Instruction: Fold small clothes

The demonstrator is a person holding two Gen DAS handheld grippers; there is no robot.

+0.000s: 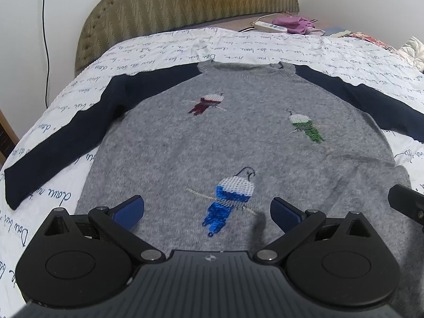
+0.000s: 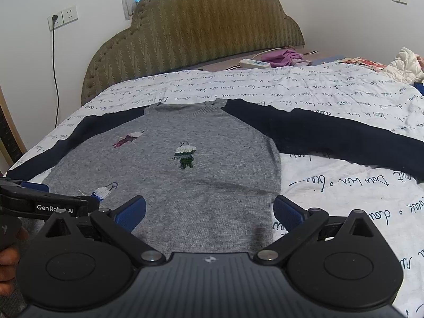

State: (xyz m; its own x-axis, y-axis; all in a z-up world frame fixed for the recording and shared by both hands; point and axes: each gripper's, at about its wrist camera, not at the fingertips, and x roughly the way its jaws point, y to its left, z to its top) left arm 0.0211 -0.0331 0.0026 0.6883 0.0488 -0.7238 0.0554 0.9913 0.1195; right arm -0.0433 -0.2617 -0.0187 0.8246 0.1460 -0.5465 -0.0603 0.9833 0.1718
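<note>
Left gripper and right gripper, each with blue-padded jaws spread wide and holding nothing, hover above the hem end of a child's grey knit sweater. The sweater lies flat, front up, on a white bedspread printed with script, navy sleeves extended to either side and three embroidered parrots on its chest. An olive upholstered headboard, a white power strip and purple clothing lie beyond the collar.

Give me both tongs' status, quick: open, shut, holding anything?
Left tongs: open, empty, above the grey sweater.
Right tongs: open, empty, near the sweater's hem.
</note>
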